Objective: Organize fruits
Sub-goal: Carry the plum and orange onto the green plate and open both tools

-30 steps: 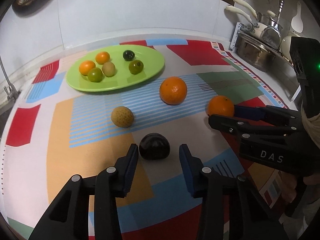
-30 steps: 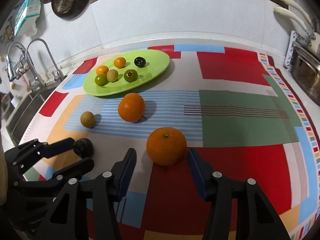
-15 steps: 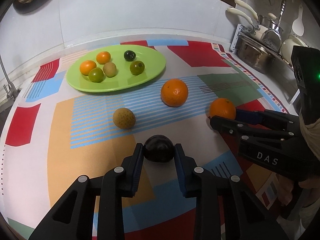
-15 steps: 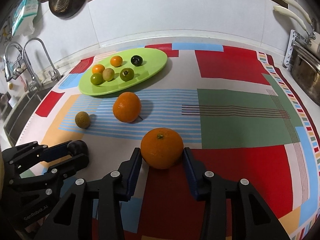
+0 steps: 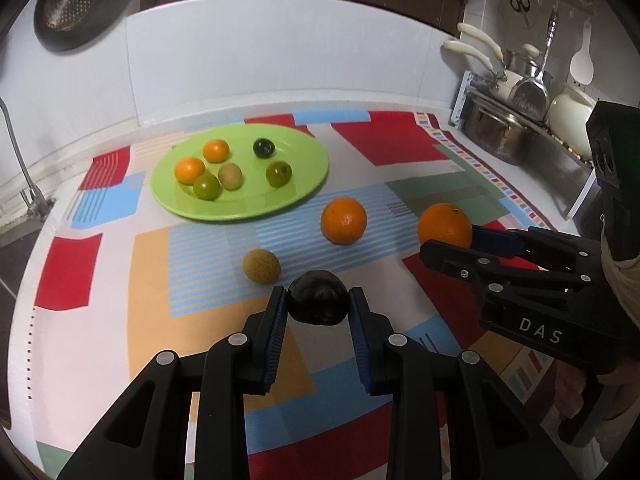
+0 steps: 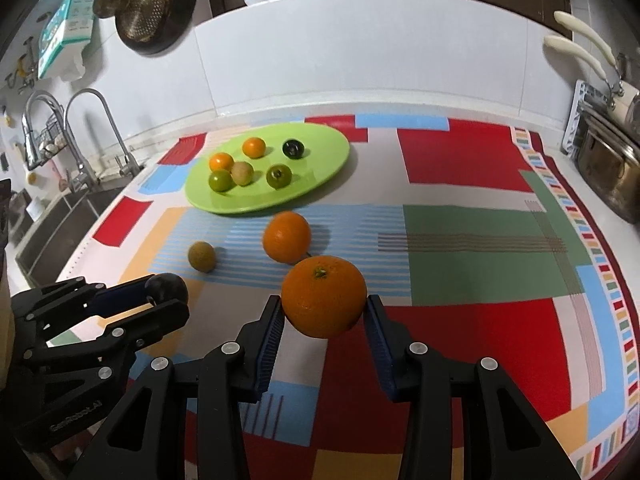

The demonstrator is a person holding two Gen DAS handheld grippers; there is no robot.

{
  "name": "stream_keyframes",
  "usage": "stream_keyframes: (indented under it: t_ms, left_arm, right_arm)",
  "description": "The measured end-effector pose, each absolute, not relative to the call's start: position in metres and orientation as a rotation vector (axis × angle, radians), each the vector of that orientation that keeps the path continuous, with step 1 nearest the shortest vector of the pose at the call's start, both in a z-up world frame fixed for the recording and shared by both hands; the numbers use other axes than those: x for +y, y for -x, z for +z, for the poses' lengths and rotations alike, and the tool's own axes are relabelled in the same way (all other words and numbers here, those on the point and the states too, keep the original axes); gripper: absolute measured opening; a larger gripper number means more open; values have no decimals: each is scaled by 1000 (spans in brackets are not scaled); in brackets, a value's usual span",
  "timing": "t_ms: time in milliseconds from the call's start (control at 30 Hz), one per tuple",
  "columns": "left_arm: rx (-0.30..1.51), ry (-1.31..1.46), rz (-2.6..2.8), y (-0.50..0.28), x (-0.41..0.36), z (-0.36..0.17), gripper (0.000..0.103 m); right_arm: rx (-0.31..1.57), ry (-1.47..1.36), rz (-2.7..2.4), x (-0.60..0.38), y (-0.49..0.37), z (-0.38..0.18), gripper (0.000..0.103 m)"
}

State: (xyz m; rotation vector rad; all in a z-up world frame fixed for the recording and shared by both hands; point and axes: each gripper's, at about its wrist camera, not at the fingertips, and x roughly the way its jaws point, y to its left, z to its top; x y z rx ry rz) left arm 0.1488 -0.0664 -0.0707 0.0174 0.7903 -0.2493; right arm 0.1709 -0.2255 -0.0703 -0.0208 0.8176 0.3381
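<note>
My left gripper (image 5: 318, 300) is shut on a dark, nearly black round fruit (image 5: 318, 297), held just above the patterned cloth. My right gripper (image 6: 325, 308) is shut on a large orange (image 6: 324, 296), also raised off the cloth; the same orange (image 5: 445, 225) shows in the left wrist view. A second orange (image 5: 344, 220) and a small tan fruit (image 5: 262, 266) lie on the cloth between the grippers and a green oval plate (image 5: 296, 196). The plate holds several small fruits: orange, green, tan and dark ones.
A white backsplash runs behind the plate. Pots and pans (image 5: 504, 128) crowd a rack at the right edge. A sink with taps (image 6: 76, 148) lies to the left of the cloth. A colander (image 6: 144, 12) hangs on the wall.
Both grippers went from open around their fruits to shut on them, then lifted them a little off the cloth. The other fruits stayed put.
</note>
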Motion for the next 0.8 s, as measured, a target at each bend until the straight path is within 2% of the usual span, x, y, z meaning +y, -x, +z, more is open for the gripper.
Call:
stream_keyframes:
  t_ms: [800]
  left_arm:
    - [623, -66, -211, -147, -32, -7, 31]
  right_arm:
    - [674, 46, 365, -190, -163, -8, 42]
